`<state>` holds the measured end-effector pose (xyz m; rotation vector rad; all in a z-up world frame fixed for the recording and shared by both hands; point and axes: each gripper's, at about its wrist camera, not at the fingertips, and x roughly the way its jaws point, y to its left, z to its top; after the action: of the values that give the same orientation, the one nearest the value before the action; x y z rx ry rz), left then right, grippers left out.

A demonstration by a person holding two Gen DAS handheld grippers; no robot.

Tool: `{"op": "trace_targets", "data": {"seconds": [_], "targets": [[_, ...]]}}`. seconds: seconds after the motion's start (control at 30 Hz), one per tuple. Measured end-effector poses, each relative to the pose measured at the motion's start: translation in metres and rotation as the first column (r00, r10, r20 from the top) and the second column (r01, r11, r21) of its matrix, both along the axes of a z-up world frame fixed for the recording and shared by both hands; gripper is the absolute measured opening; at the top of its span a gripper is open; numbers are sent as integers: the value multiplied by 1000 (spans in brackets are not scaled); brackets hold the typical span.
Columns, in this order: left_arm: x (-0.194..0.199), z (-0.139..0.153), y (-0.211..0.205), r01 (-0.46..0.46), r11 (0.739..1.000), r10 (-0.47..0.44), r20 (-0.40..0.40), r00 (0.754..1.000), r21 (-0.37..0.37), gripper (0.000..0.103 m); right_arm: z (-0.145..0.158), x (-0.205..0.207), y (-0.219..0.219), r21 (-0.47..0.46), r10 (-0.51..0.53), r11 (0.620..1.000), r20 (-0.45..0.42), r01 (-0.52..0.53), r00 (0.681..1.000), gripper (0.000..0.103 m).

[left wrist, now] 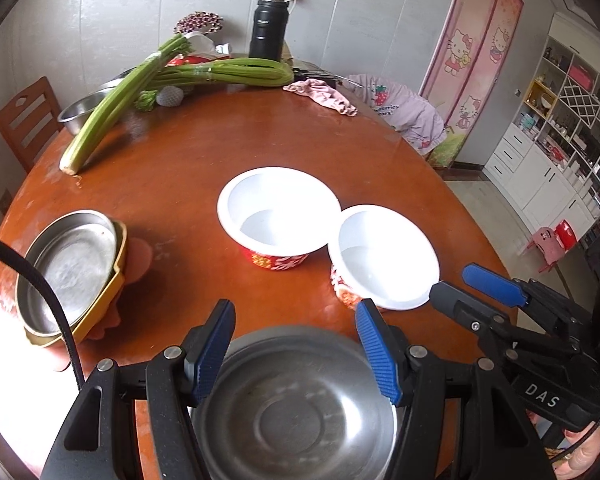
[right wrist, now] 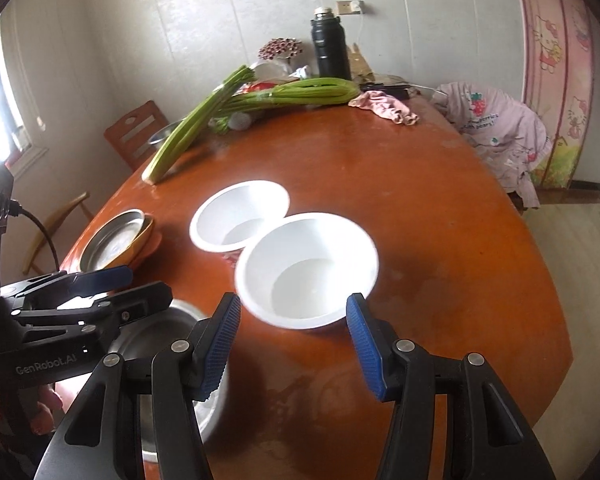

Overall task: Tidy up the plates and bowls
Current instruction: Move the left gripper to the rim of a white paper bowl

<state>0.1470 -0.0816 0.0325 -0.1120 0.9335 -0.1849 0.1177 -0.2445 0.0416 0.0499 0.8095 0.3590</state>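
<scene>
1. The steel bowl (left wrist: 296, 412) lies at the bottom centre of the left wrist view, just under the left gripper (left wrist: 296, 344). Its jaws stand wide, one at each side of the far rim, and they hold nothing. I cannot tell if the pads touch the rim. If they close on the thin curved rim off-centre, the smooth steel may slip out or the bowl may tip.

2. The near white bowl (right wrist: 306, 268) is in the centre of the right wrist view, just ahead of the right gripper (right wrist: 294, 320), whose jaws are also wide and empty. The bowl looks light, so a push from one finger may slide it instead of gripping it.

3. Its rim overlaps or touches the far white bowl (right wrist: 240, 214) behind it, so lifting one may drag or knock the other.

4. The two grippers are near each other at the lower edge, and they may collide if both move inward.

5. At the left of the frame, the metal plate (left wrist: 74, 272) sits tilted on yellow dishes (left wrist: 104, 300) near the edge of the table (left wrist: 228, 136); adding to this stack roughly may shift it toward the edge.
</scene>
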Motion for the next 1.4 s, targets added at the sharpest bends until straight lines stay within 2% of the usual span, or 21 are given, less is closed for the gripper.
{"op": "trace_targets", "data": {"seconds": [0.33,0.9,1.4], "targets": [[27,2,-13,39,999,-39,-17,999,-25,62,-4,16,-15,2,-40,999,-17,40,999,57],[63,-21,-22,60,992,-73,-116,991,-109,62,-24,48,-19,-29,-80,997,-74,78,994,57],[75,-35,-24,58,988,-81,-157,984,-146,62,-41,57,-5,-47,-5,999,-121,0,993,57]]}}
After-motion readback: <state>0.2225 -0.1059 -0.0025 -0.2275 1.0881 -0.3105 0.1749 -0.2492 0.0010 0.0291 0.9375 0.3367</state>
